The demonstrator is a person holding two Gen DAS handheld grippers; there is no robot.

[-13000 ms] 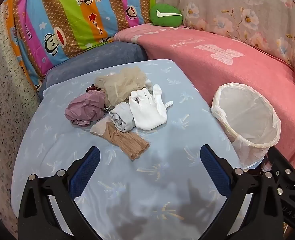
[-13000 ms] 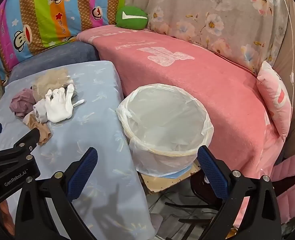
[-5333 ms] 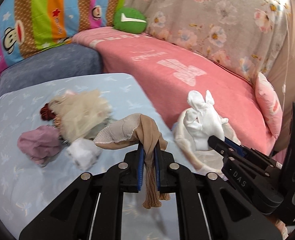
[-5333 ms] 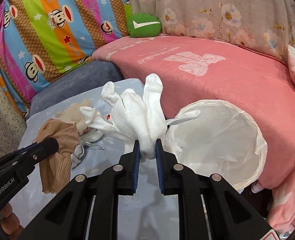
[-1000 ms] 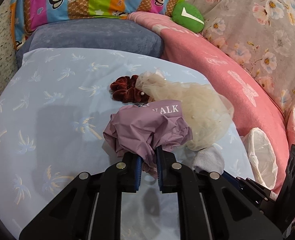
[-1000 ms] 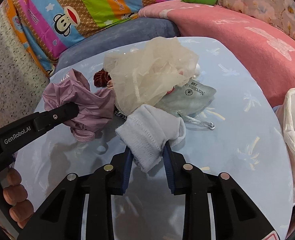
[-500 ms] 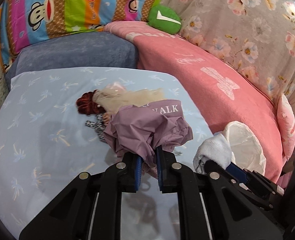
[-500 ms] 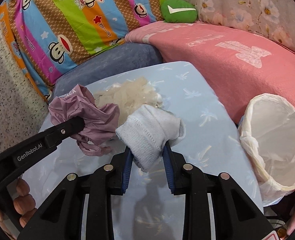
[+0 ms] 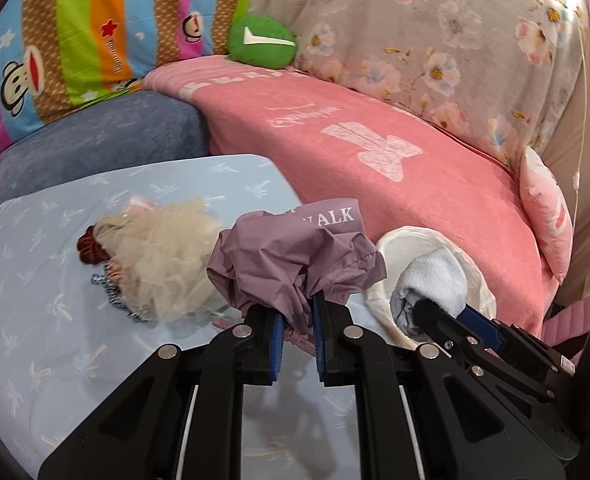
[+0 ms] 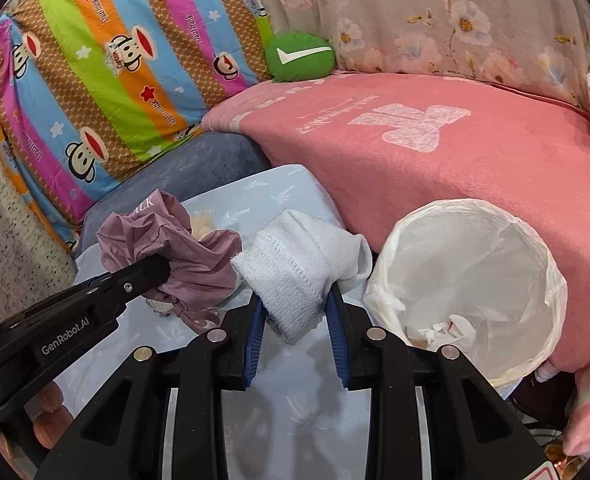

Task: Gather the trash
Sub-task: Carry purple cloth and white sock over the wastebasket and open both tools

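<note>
My left gripper (image 9: pixel 298 322) is shut on a crumpled purple cloth (image 9: pixel 295 260) and holds it above the blue table (image 9: pixel 35 320). My right gripper (image 10: pixel 297 312) is shut on a rolled white sock (image 10: pixel 295 272), just left of the white-lined trash bin (image 10: pixel 471 280). The bin holds some scraps at its bottom. The purple cloth (image 10: pixel 175 248) and left gripper also show in the right wrist view, left of the sock. In the left wrist view the sock (image 9: pixel 431 284) is in front of the bin (image 9: pixel 479 280). A beige mesh cloth (image 9: pixel 163 256) and a dark red scrunchie (image 9: pixel 89 246) lie on the table.
A pink-covered sofa (image 9: pixel 375 152) runs behind the table and bin. A grey-blue cushion (image 9: pixel 95 140), a green cushion (image 9: pixel 261 42) and a striped monkey-print blanket (image 10: pixel 115 60) lie at the back. A pink pillow (image 9: pixel 547 208) is at the right.
Both grippers have lifted and swung right toward the bin with their cloths. The bin now fills more of the right wrist view.
</note>
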